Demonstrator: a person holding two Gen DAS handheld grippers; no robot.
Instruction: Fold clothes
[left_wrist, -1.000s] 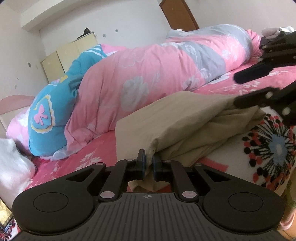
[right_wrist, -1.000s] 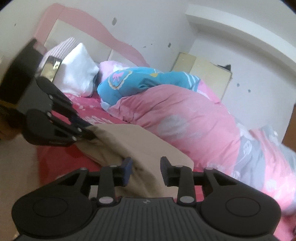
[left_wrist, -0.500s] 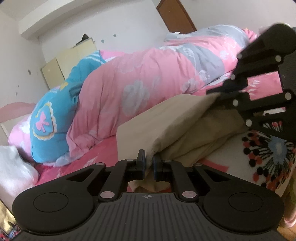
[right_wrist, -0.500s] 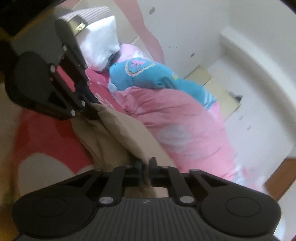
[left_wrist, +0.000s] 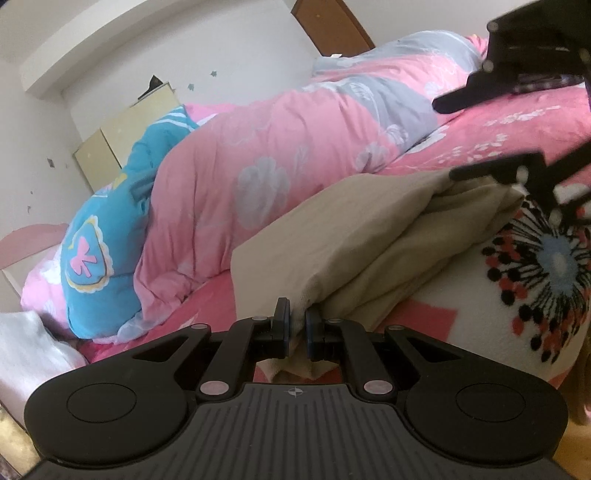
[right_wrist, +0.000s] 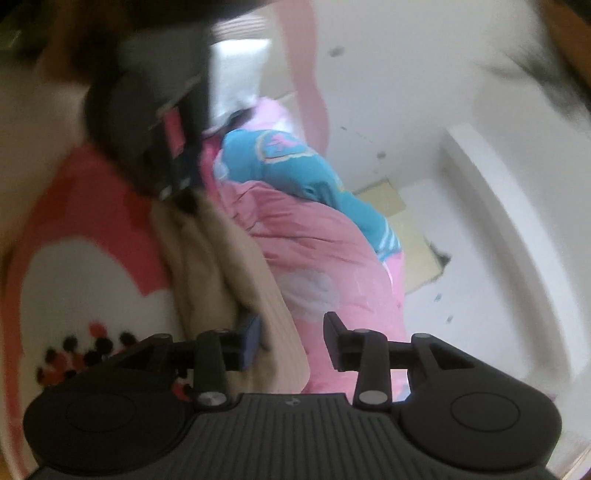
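A folded beige garment (left_wrist: 369, 229) lies on the bed over a white and pink blanket (left_wrist: 517, 295). My left gripper (left_wrist: 297, 321) is shut on the garment's near corner, and a bit of cloth hangs out below the pads. In the left wrist view my right gripper (left_wrist: 461, 136) hovers at the garment's far end, with its lower finger at the cloth's top edge. Its jaws are opening in the blurred right wrist view (right_wrist: 291, 336). The beige garment's (right_wrist: 221, 266) edge lies between them beside the left pad, and neither pad presses on it. The left gripper (right_wrist: 173, 184) appears there as a dark blur.
A bunched pink duvet (left_wrist: 277, 155) and a blue cushion (left_wrist: 107, 236) fill the far side of the bed. A white pillow (left_wrist: 26, 350) lies at the left by the pink headboard (left_wrist: 29, 240). A cream cabinet (left_wrist: 122, 136) and a brown door (left_wrist: 332, 22) stand behind.
Half a second ago my right gripper was pinched on the garment's far edge; now its jaws stand apart and it has rolled over. The left gripper kept its grip and place.
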